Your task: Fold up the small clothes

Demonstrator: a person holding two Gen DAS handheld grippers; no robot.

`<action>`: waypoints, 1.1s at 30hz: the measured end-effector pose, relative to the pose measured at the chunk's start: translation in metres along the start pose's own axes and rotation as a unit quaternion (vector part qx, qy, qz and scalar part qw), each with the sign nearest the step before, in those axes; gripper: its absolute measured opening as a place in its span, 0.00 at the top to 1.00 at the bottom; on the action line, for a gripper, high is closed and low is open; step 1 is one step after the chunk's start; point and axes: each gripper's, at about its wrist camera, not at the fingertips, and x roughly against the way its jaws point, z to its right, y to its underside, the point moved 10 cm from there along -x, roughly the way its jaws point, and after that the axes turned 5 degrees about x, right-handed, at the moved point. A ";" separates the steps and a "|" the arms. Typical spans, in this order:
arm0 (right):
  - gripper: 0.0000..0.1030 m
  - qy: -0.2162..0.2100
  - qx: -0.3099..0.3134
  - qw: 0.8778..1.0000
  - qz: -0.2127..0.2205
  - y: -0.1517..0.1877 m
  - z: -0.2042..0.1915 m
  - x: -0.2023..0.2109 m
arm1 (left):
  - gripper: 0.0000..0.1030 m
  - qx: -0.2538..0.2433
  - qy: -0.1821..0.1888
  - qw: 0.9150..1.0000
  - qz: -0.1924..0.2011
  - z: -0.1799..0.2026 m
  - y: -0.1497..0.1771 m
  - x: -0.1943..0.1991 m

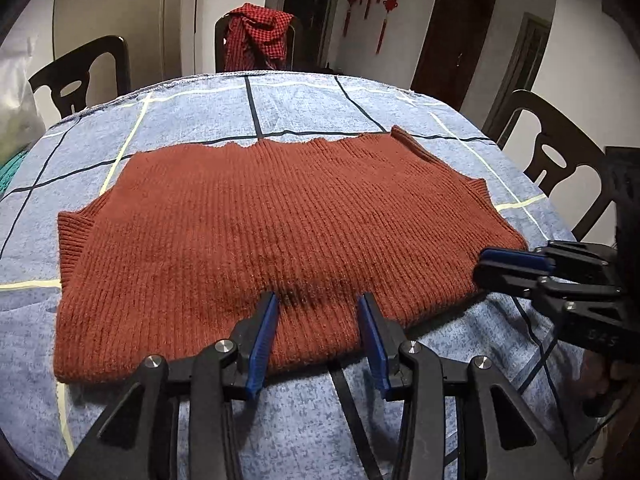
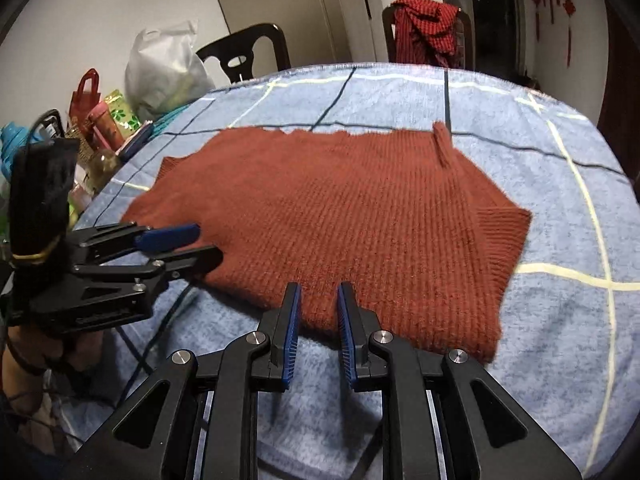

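A rust-red knitted sweater (image 1: 280,220) (image 2: 340,208) lies flat on the blue checked tablecloth (image 1: 300,100), its sleeves folded in. My left gripper (image 1: 318,298) stands open, its blue pads wide apart astride the sweater's near edge, tips resting on the knit. From the right wrist view, the left gripper (image 2: 206,242) sits at the sweater's left near corner. My right gripper (image 2: 319,286) has its pads close together with the near hem pinched between them. In the left wrist view the right gripper (image 1: 482,263) sits at the sweater's right near corner.
Dark chairs (image 1: 84,76) (image 1: 560,160) ring the round table; the far one carries a red checked cloth (image 1: 258,36). Bags, bottles and packets (image 2: 100,120) crowd the table's left edge. A person's hand (image 2: 24,360) holds the left gripper.
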 end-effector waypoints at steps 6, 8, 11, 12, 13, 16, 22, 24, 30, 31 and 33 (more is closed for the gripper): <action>0.81 0.027 -0.034 0.999 0.015 0.004 0.024 0.010 | 0.57 0.016 -0.014 1.000 0.016 -0.012 -0.005 0.011; 0.81 0.046 -0.044 0.998 0.004 0.011 0.037 0.005 | 0.57 0.022 -0.018 0.999 0.021 -0.020 -0.004 0.014; 0.81 0.032 -0.054 0.998 0.007 0.014 0.040 0.006 | 0.57 0.032 -0.028 0.999 0.015 -0.035 0.001 0.011; 0.81 0.035 -0.052 0.998 0.004 0.014 0.038 0.007 | 0.57 0.031 -0.025 0.999 0.015 -0.036 0.003 0.012; 0.81 0.038 -0.049 0.998 0.004 0.012 0.037 0.008 | 0.57 0.028 -0.026 0.999 0.017 -0.036 0.003 0.014; 0.81 0.045 -0.042 0.998 0.018 0.006 0.035 0.017 | 0.57 0.028 -0.042 0.998 0.035 -0.044 0.000 0.029; 0.81 0.061 -0.071 0.996 0.014 0.012 0.059 0.015 | 0.57 0.075 -0.079 0.993 0.045 -0.094 -0.002 0.037; 0.81 0.053 -0.079 0.995 0.020 0.014 0.060 0.013 | 0.57 0.088 -0.073 0.993 0.039 -0.101 0.004 0.033; 0.81 0.059 -0.073 0.995 0.020 0.009 0.054 0.020 | 0.57 0.079 -0.073 0.993 0.044 -0.096 0.007 0.039; 0.81 0.060 -0.072 0.995 0.024 0.008 0.052 0.022 | 0.57 0.078 -0.075 0.993 0.048 -0.096 0.006 0.041; 0.81 0.061 -0.069 0.995 0.027 0.007 0.052 0.024 | 0.57 0.079 -0.086 0.992 0.052 -0.100 0.003 0.042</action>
